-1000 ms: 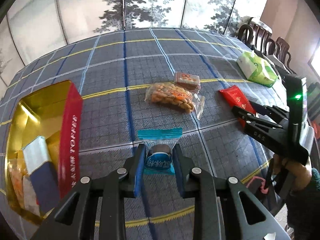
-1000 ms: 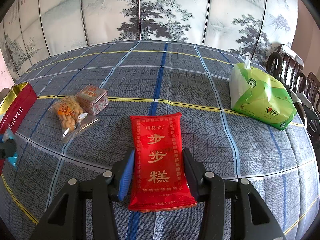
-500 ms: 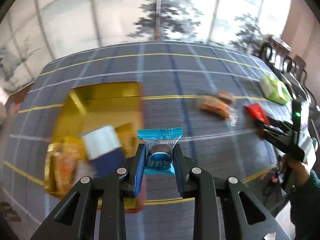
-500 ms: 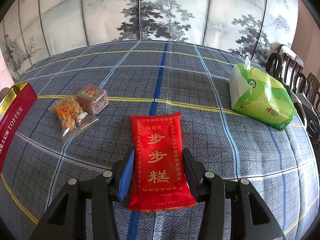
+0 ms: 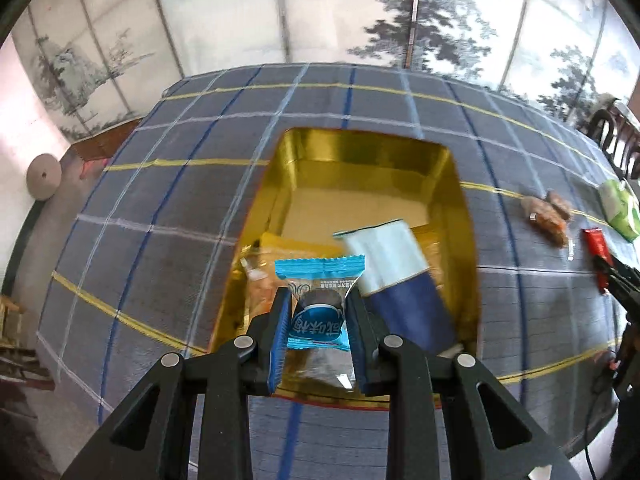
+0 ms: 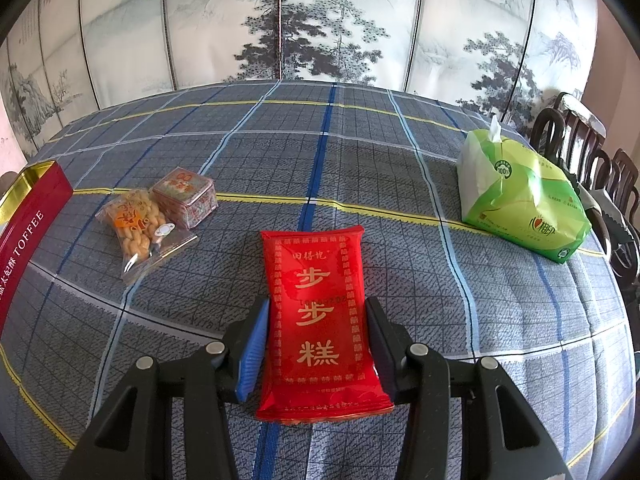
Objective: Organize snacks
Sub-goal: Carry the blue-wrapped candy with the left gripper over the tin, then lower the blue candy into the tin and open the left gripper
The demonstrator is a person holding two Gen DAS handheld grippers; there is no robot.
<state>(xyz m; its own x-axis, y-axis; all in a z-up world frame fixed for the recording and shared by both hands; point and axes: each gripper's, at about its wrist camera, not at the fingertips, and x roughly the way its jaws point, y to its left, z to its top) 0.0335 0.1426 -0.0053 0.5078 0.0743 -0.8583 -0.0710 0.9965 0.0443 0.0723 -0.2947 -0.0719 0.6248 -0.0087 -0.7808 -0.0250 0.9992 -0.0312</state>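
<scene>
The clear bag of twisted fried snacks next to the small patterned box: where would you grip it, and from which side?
Grip the bag of twisted snacks across its filled middle, coming from above and from its free left side. The small patterned box crowds its right edge, and the flat empty near end looks too flimsy to hold.

L gripper (image 5: 318, 322) – jaws clamped, tilted down | R gripper (image 6: 316, 344) – jaws partly apart, tilted down
</scene>
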